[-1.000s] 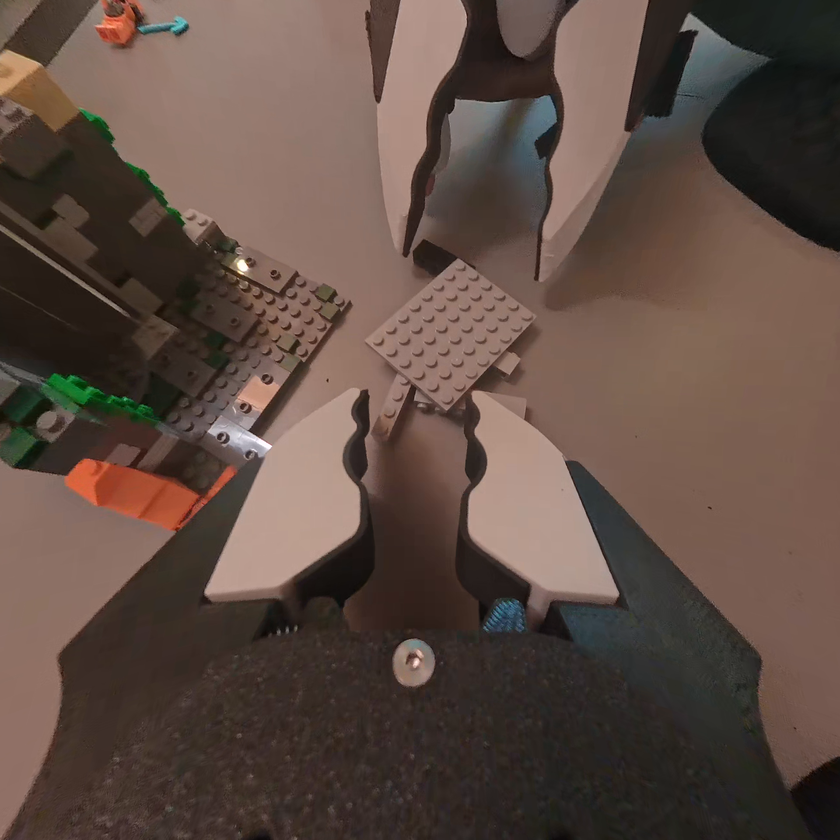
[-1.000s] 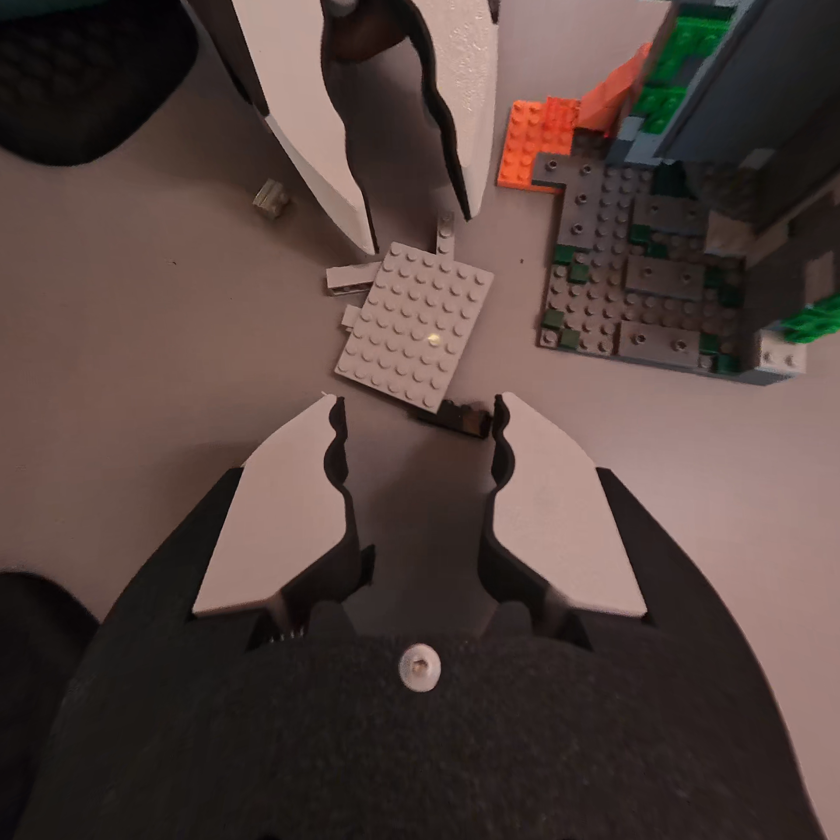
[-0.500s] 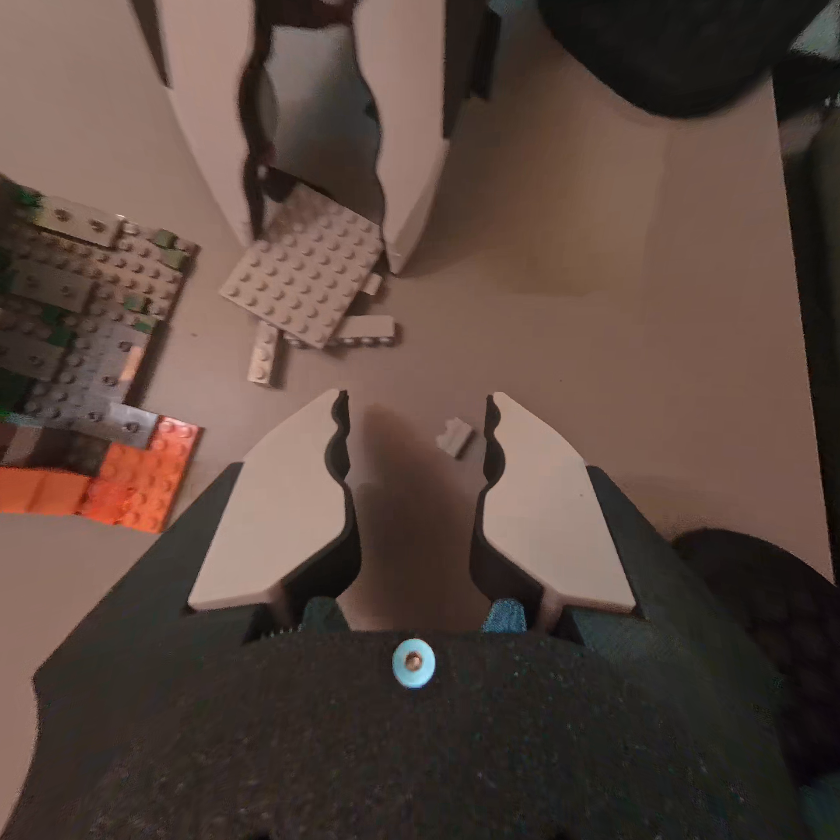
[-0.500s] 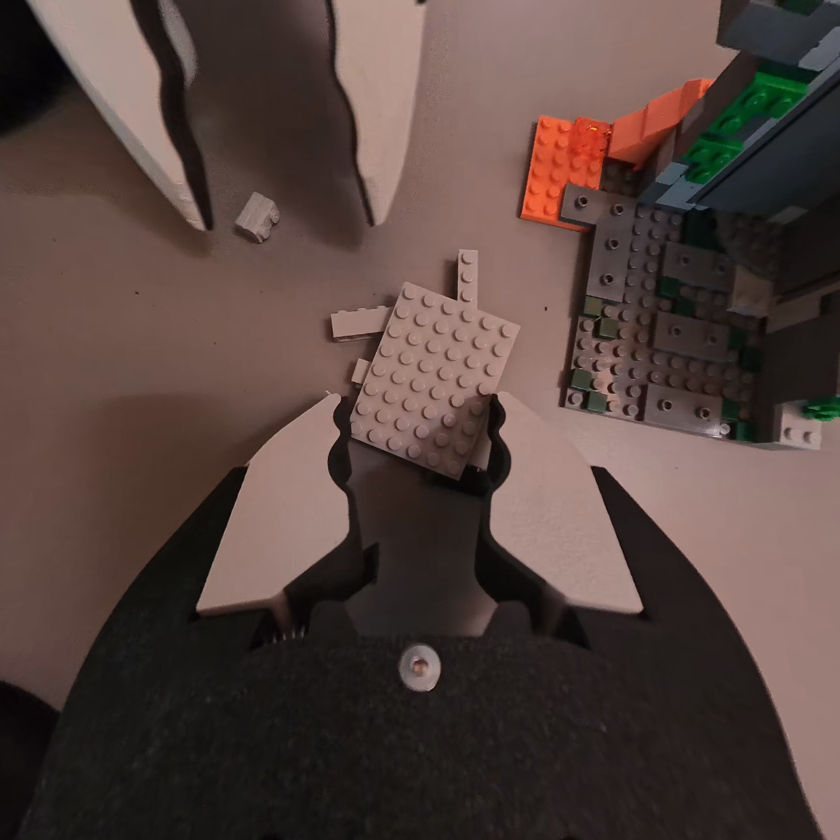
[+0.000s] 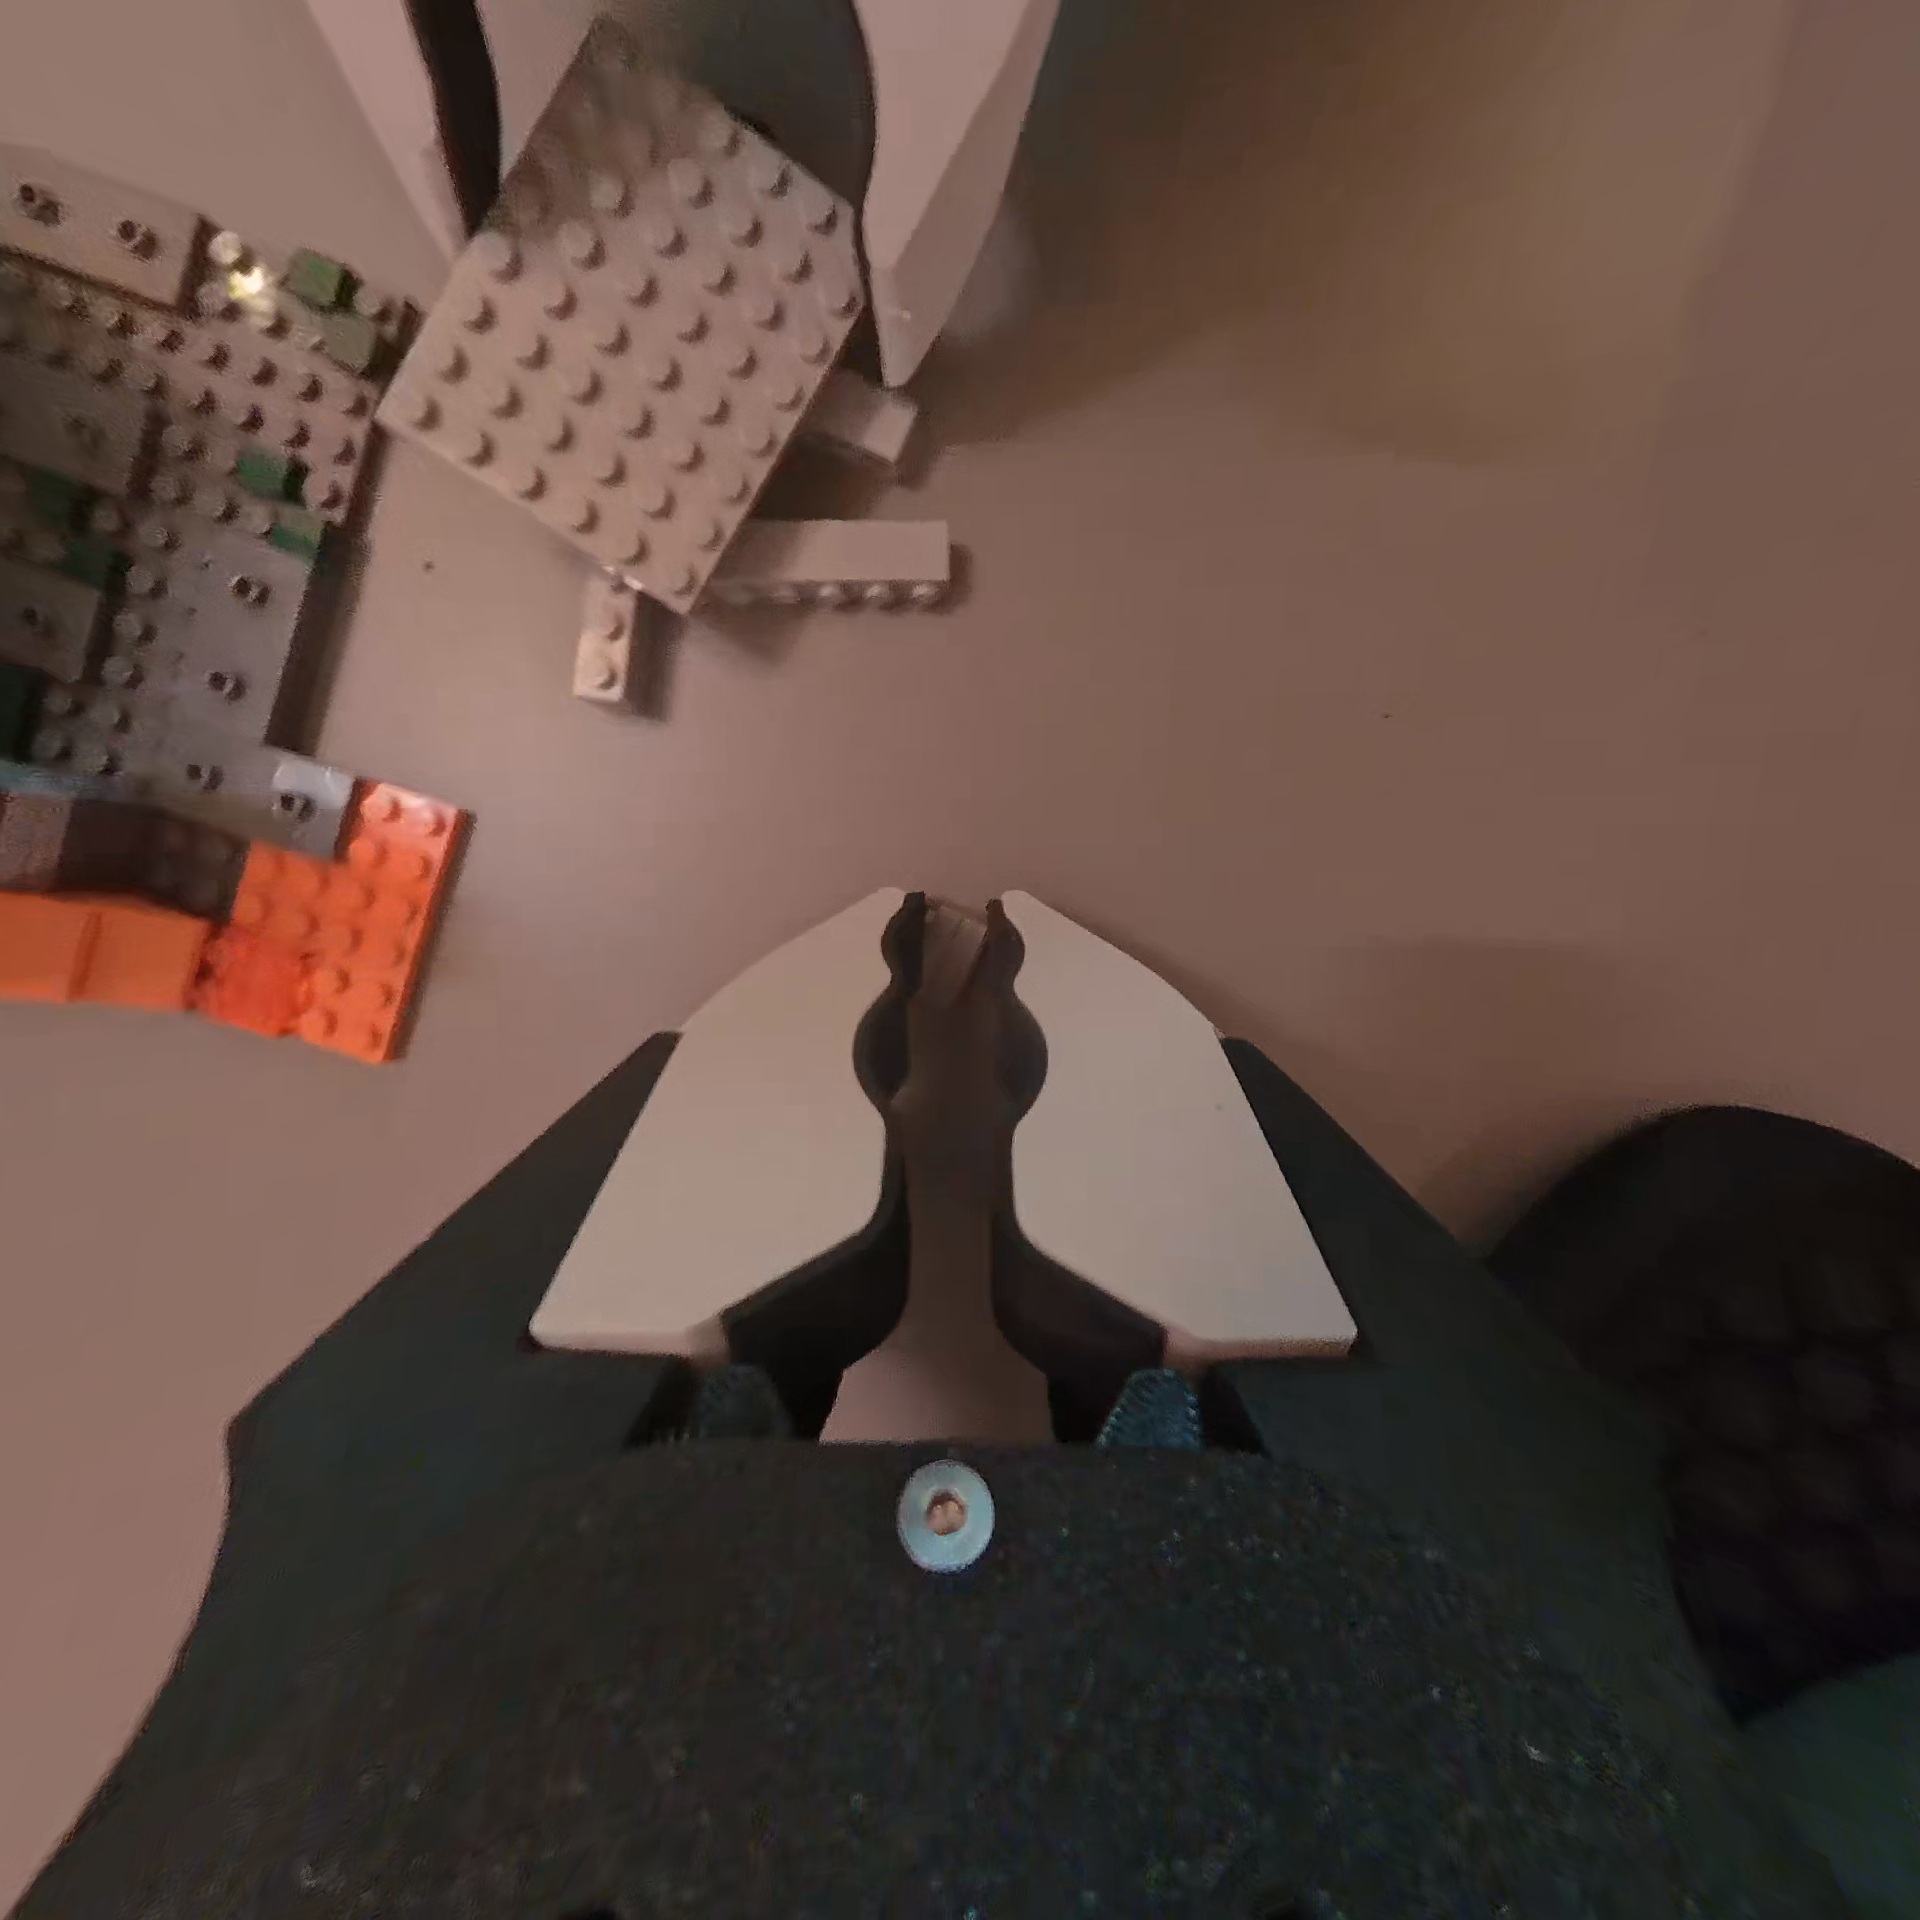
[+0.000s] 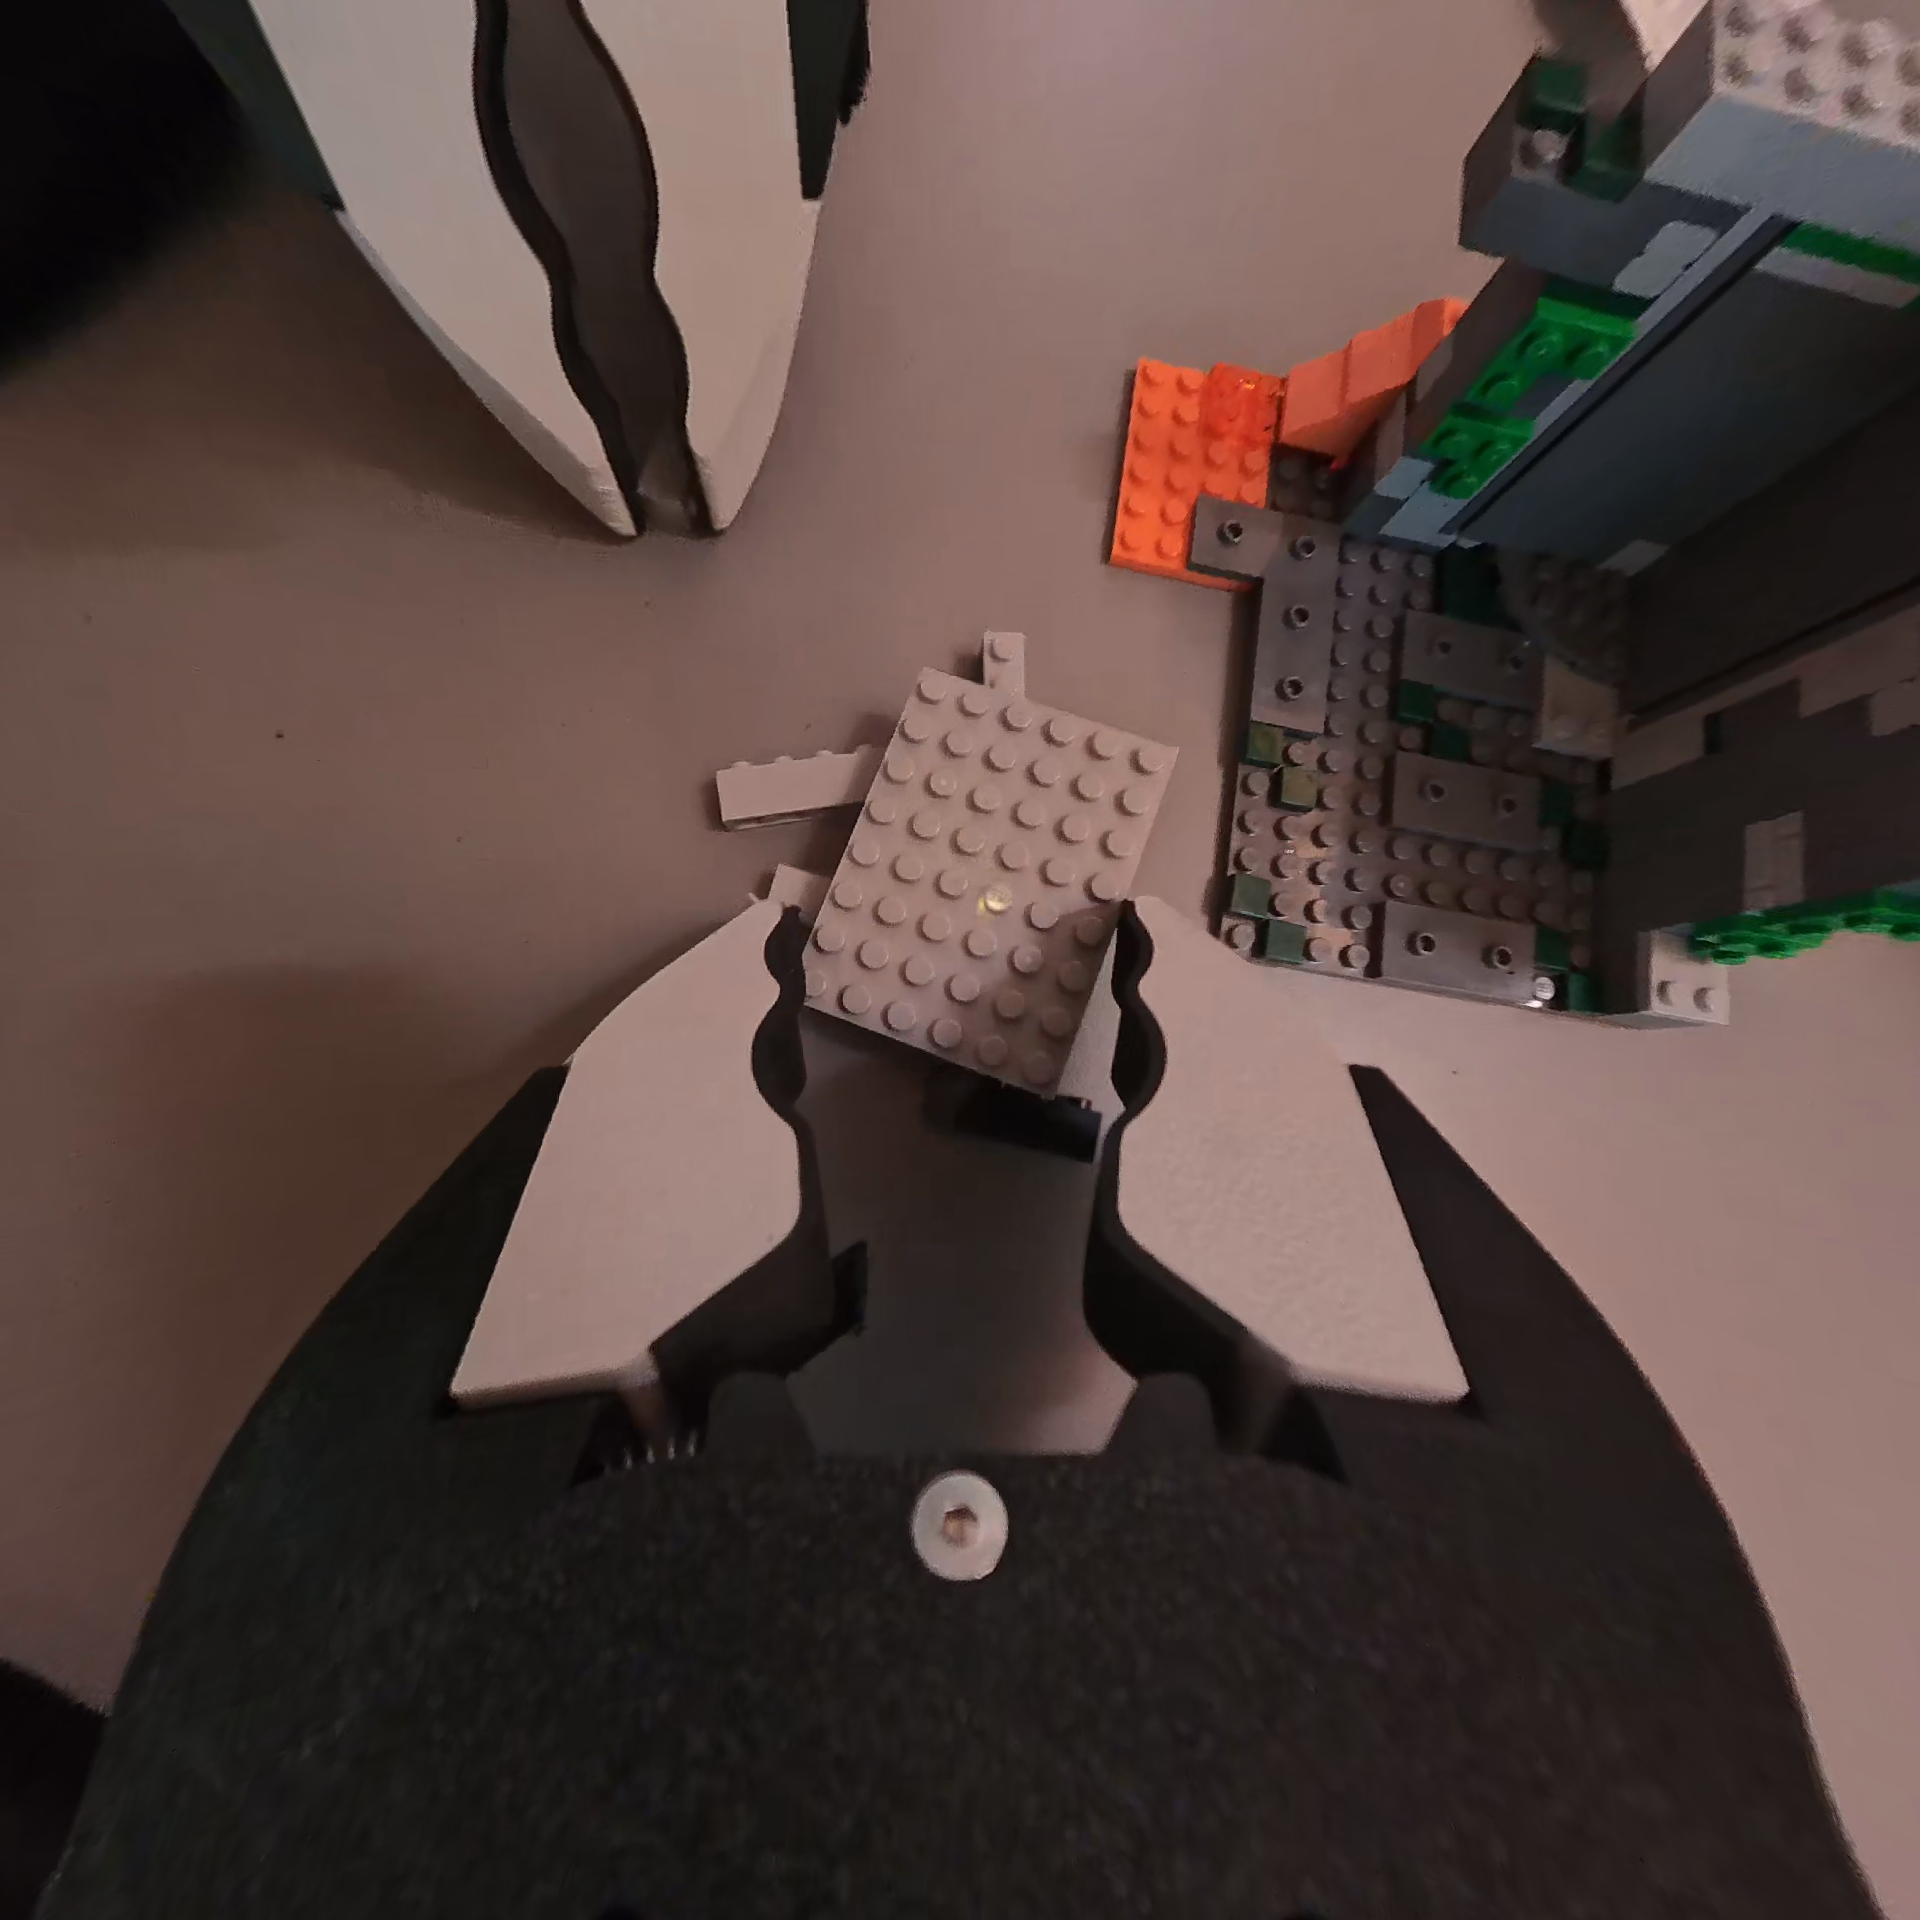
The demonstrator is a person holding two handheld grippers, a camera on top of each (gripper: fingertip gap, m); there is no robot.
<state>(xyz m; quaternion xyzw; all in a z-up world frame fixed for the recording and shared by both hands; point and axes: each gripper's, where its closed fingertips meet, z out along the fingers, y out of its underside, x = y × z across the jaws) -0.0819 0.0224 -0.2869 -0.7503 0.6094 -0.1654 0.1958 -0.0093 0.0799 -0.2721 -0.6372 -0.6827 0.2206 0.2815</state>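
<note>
The bench (image 6: 312,727) is a plain matte surface carrying toy building bricks.

The largest item is a brick-built model (image 6: 1683,436) of grey walls with green plates. Its dark grey studded base (image 6: 1392,790) lies flat on the bench, with an orange plate (image 6: 1174,468) joined at one corner.

Beside the base lies a light grey studded plate (image 6: 987,873), tilted, with its near end raised. A light grey long brick (image 6: 790,790) and a light grey narrow plate (image 6: 1003,660) project from under its far edges. A black brick (image 6: 1023,1122) sits under its near edge.

The right hand-held gripper (image 6: 961,925) has its fingers on either side of the near end of the light grey studded plate, both inner faces pressed against the plate edges: it grips the plate.

The left hand-held gripper (image 5: 951,914) is well apart from the plate, low over bare bench. Its fingers are drawn almost together on a small pale grey piece (image 5: 951,930) pinched at the tips; its exact shape cannot be told.
</note>
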